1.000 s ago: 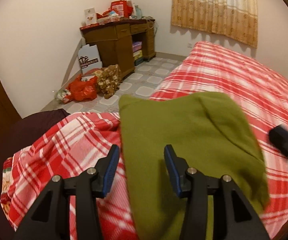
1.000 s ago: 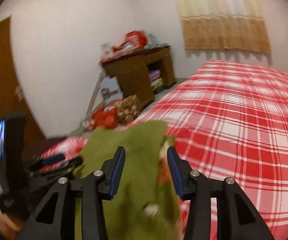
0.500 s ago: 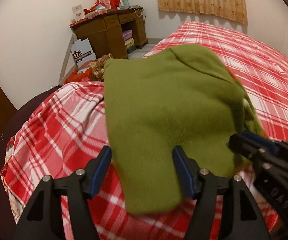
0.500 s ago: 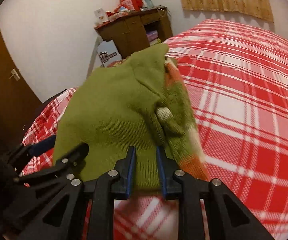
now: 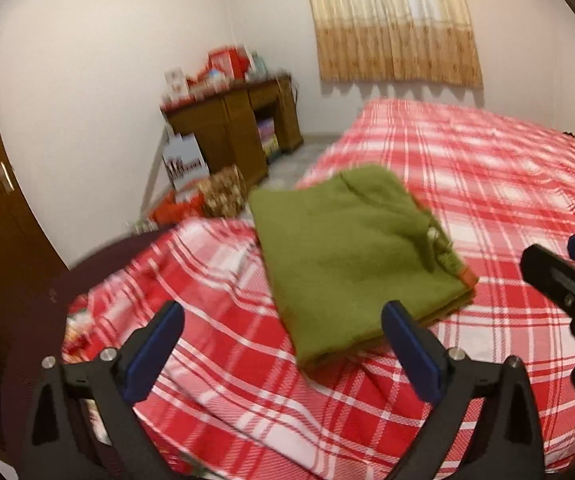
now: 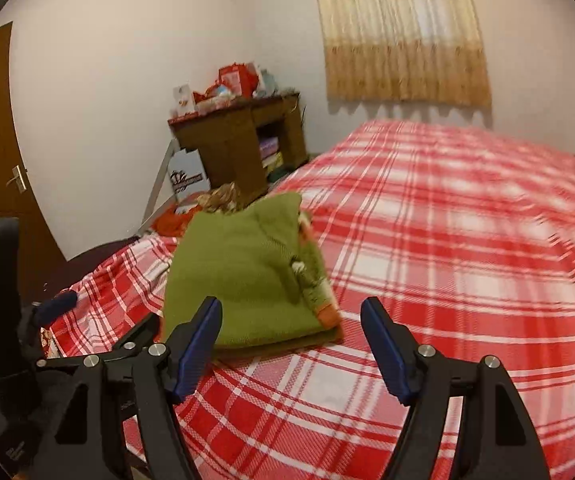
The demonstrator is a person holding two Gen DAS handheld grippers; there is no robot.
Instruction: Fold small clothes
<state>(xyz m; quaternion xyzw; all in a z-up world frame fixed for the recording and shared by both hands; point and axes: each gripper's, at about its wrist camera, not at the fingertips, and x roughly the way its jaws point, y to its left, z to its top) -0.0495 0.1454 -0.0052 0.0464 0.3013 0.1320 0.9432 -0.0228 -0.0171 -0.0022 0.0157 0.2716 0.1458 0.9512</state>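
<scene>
The left gripper [image 5: 283,344] has its jaws opening to a very wide gap and nothing is between them; the near edge of the green garment [image 5: 351,256] lies just beyond the blue pads, apart from them. The right gripper [image 6: 291,344] has its jaws opening too, and it is also empty — the garment [image 6: 247,276] lies beyond its left finger, not touching it. The garment lies on the bed [image 6: 447,240], on the red plaid cover, near the left edge of the bed and toward the near end, as a compact rectangle with several layers visible at the near edge. On its right side some patterned parts with orange and white show out from between the layers, so the stack is not fully neat there. I judge that the folding of this piece is finished or almost finished, since both grippers are free of it and it lies flat by itself. What is left, as far as one can see, is perhaps to tuck in that right side. I see no other small clothes on the bed in these views — whether more pieces wait outside the views, I cannot tell. Far behind, a wooden desk [image 6: 243,148] stands against the wall and takes no part.
</scene>
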